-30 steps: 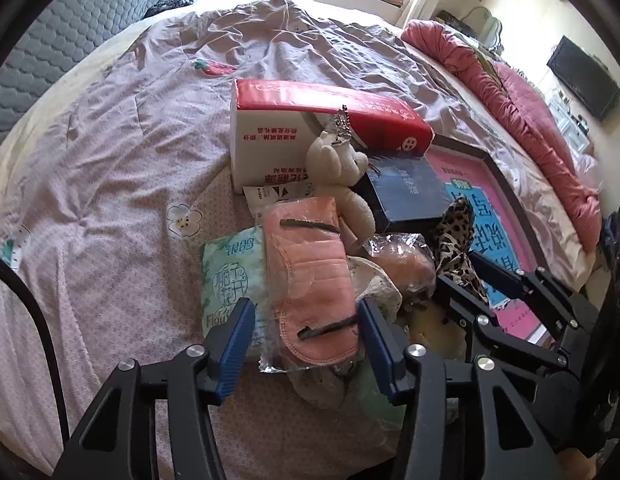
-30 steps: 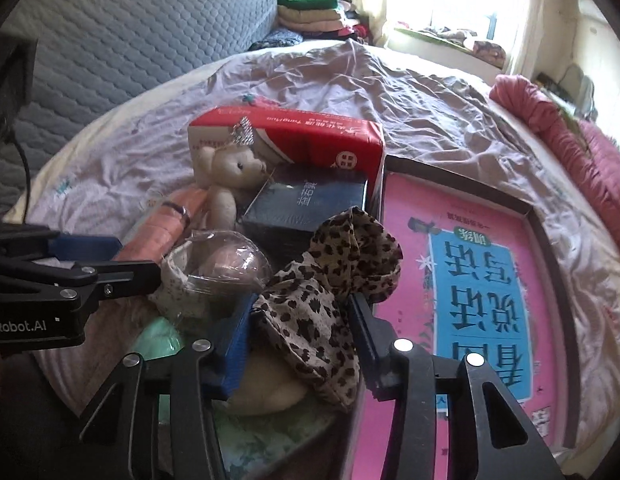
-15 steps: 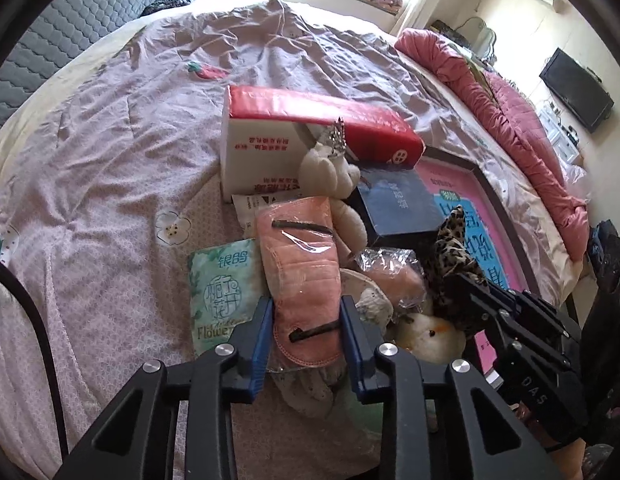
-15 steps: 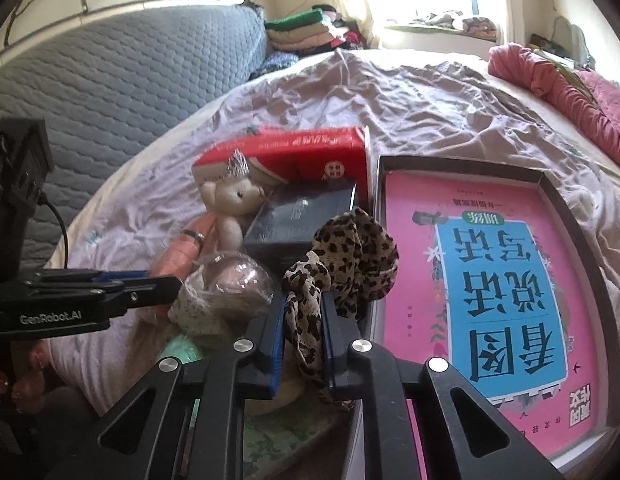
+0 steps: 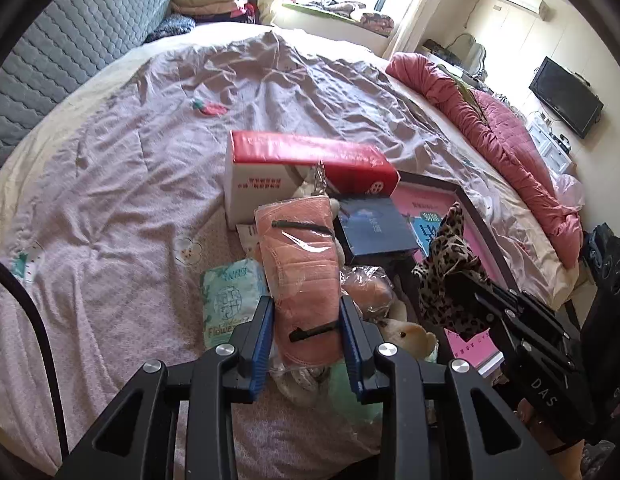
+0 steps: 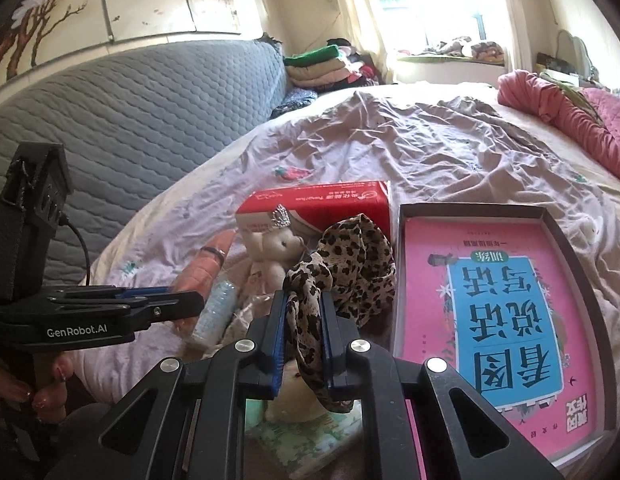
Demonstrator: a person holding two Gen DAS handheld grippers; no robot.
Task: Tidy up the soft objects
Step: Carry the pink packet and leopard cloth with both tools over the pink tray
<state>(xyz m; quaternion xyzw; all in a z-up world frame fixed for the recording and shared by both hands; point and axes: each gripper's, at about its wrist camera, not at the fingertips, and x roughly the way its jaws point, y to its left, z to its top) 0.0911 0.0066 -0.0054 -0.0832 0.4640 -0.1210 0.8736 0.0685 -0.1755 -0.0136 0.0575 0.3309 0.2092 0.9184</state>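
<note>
My left tool (image 5: 306, 330) is pinching the pack of pink face masks (image 5: 300, 268) by its lower end, blue pads pressed on both edges of the clear wrapper, and the pack stands up off the pile on the bed (image 5: 122, 184). My right tool (image 6: 303, 332) is squeezed nearly together on the leopard-print scarf (image 6: 341, 264), a thin twist of cloth caught between the pads while the rest bunches loosely above and in front. Both jaws have just been closing, each on its own item. Below lie the rest: a green pack of tissues (image 5: 226, 296), a small white teddy bear with a tiara (image 6: 276, 248), a wrapped round bun-like item (image 5: 367, 290), a yellowish plush toy (image 5: 407, 334), a red-and-white tissue box (image 5: 306, 164) and a dark blue box (image 5: 373, 228), with a shallow black tray holding a pink book (image 6: 505, 300) just to the right. As I judge it, I am at the lift-out step, with two soft items grasped and neither yet placed. Next I need to carry each clear of the heap without dragging its neighbours, and the scarf's hanging tail looks likely to snag on the bear. Where they belong I cannot tell from here, though the tray is the only container nearby.
</note>
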